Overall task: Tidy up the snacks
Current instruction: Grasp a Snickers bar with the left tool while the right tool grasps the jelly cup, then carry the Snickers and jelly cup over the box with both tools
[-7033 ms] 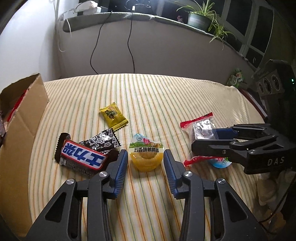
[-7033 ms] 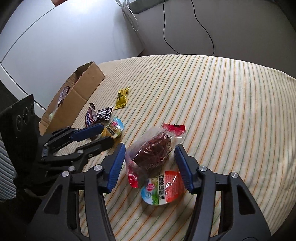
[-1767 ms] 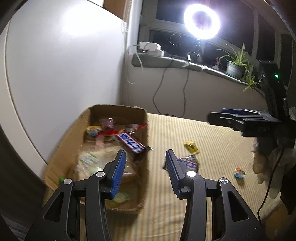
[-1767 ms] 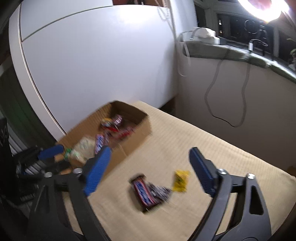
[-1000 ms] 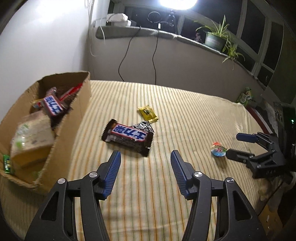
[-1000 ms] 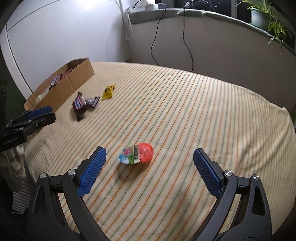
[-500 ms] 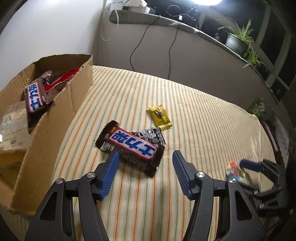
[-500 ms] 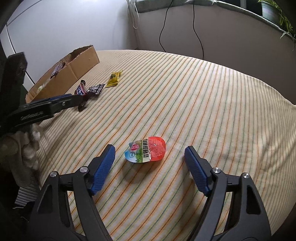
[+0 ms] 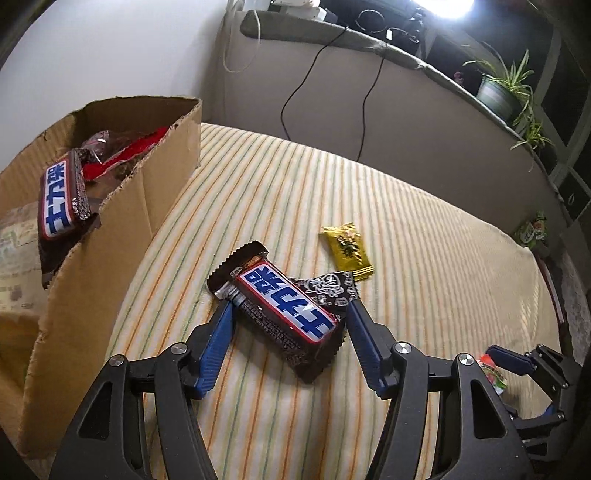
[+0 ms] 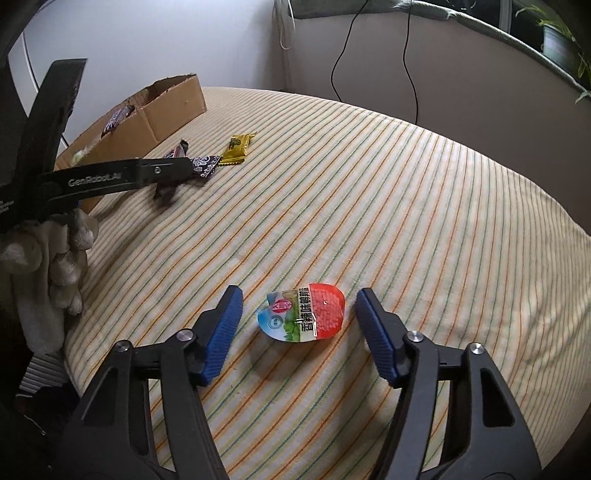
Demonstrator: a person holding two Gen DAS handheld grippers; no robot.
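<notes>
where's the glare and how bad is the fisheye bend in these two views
Left wrist view: a bright lamp blows out the top edge, the window side is dark, and the ledge bows into an arc. Right wrist view: even light with no glare, soft shadow under the red snack cup, stripes on the cloth curve toward the edges. Both have black corners.

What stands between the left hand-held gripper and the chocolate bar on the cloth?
Nothing visible. The left hand-held gripper is open, its fingers either side of the chocolate bar. A black patterned packet lies against the bar's far side, near the right finger.
</notes>
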